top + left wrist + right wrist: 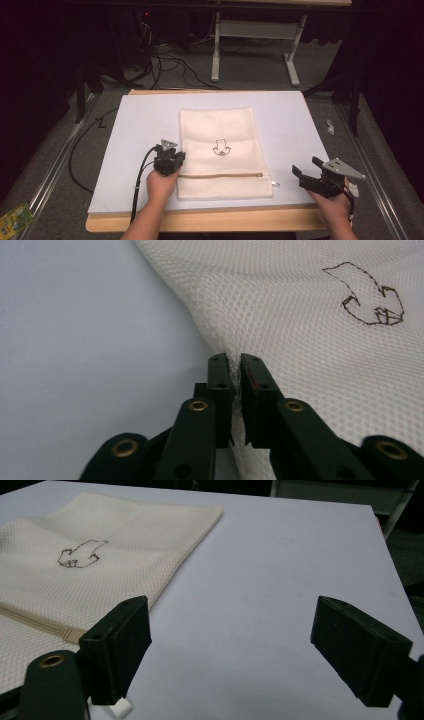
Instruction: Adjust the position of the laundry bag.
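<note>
Pinching the mesh bag (222,150) at its left edge, near the zipper (220,175), my left gripper (235,371) grips only thin fabric; it could slip free. Bag lies mid-sheet on the white sheet (135,130). My right gripper (230,645) hovers wide apart to the near right, holding nothing, so tugging leftward may drag the bag.

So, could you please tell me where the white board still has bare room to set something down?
Free patches: the wide strip right of the cream mesh zip bag, out to the white board's right edge, and the strip left of the bag. It is crowded at the bag's left edge, pinched by the left hand-held gripper, and near the open right hand-held gripper.
</note>
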{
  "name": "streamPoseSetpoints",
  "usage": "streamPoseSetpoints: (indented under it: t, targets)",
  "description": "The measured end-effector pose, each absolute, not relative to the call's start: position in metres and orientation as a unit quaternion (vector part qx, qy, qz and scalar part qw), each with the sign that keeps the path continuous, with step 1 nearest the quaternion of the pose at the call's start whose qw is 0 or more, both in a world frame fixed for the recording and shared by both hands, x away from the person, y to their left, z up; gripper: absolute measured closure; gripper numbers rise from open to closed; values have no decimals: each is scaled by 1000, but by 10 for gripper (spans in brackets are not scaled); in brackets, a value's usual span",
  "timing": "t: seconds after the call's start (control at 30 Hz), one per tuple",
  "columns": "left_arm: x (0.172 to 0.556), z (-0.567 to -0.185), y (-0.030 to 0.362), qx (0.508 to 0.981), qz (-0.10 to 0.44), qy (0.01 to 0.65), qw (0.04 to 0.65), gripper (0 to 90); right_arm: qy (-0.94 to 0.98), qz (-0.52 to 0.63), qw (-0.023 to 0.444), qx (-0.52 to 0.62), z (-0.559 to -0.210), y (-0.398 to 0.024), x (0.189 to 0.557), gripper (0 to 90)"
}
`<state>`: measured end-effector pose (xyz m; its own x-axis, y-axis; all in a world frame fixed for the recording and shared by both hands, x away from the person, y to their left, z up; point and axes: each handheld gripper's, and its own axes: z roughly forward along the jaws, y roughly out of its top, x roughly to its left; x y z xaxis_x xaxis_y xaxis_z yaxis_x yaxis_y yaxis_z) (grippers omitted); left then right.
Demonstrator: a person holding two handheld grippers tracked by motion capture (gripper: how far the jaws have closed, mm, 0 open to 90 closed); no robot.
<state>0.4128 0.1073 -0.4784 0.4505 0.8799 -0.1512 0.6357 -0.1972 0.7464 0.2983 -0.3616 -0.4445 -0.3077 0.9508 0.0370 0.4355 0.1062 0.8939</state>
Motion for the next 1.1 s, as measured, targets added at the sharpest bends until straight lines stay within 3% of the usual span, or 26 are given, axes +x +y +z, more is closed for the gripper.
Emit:
streamPoseSetpoints:
  t: [0.07, 0.1, 0.23, 0.33, 0.53, 0.63, 0.8, 0.9, 1.1]
  targets:
    - [410, -479, 111, 762, 167, 493, 386, 697, 683, 434, 297, 507, -444, -361, 298, 172]
    - [409, -477, 113, 763, 174, 492, 382, 697, 683, 434, 299, 505, -444, -361, 298, 173]
    - [394, -462, 131, 764, 198, 471, 394, 483, 682, 434, 297, 509, -445, -363, 298, 182]
    - [385, -456, 142, 762, 202, 466, 402, 422, 683, 435, 293, 508, -445, -363, 298, 198]
    - [359, -462, 179, 766, 177, 447, 427, 385, 690, 444, 274, 502, -446, -359, 299, 266]
    - [360, -460, 189, 742, 166, 474, 445, 379, 695, 458, 230, 504, -449, -350, 304, 350]
    - [361, -459, 186, 735, 167, 474, 455, 374, 724, 437, 206, 492, -455, -330, 309, 409]
    - [357, -458, 174, 760, 203, 442, 432, 373, 744, 422, 188, 483, -458, -319, 314, 473]
    - [358, -457, 170, 764, 204, 429, 436, 372, 759, 398, 167, 487, -466, -305, 323, 553]
